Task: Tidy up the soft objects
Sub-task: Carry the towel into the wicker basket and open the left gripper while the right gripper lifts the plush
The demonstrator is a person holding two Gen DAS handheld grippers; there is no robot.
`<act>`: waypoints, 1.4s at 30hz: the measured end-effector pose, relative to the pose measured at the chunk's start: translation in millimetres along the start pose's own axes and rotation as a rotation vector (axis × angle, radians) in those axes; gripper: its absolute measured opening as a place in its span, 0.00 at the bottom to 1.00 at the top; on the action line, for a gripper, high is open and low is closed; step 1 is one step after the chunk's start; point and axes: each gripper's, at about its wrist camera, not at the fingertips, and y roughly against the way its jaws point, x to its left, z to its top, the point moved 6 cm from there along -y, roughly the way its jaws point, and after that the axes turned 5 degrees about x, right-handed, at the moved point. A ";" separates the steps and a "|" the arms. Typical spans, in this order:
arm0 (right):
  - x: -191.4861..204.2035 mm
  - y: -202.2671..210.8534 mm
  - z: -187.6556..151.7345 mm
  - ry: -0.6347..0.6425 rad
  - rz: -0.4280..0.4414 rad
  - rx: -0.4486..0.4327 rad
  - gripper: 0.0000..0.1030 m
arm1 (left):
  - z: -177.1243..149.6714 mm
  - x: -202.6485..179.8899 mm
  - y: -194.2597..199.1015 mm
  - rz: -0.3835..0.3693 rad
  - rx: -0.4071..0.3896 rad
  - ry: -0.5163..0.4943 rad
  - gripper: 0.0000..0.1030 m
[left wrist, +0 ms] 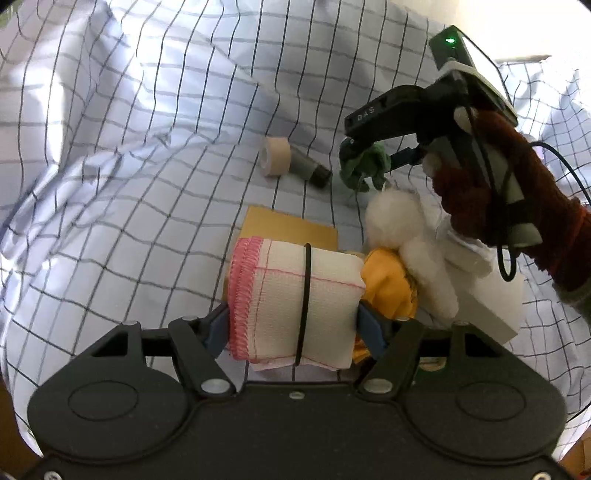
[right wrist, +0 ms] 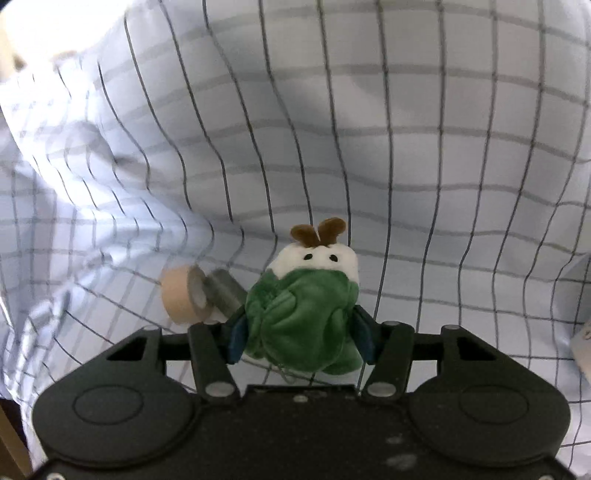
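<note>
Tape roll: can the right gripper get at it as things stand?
Probably not yet. The right gripper is shut on the green plush toy, so its jaws are full. The tape roll lies close beside it on the checked sheet, nothing covering it.

surface: everything is spread with a rumpled pale-blue checked sheet (left wrist: 155,206), creased in folds | light: bright daylight is cast on the far left folds | far right: a pale wall (left wrist: 517,26) is seen | edges: brown wood is glimpsed, near left
</note>
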 end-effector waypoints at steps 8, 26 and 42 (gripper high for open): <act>-18.5 83.7 6.3 -0.071 0.052 -0.210 0.54 | 20.3 -6.0 37.7 0.009 -0.083 -0.012 0.63; -23.2 303.2 -147.4 -0.075 0.135 -0.564 0.55 | -24.2 -49.7 134.1 -0.065 -0.096 -0.022 0.63; -10.3 348.8 -336.6 -0.086 0.071 -0.568 0.56 | -120.9 -61.0 124.6 -0.042 0.097 0.037 0.63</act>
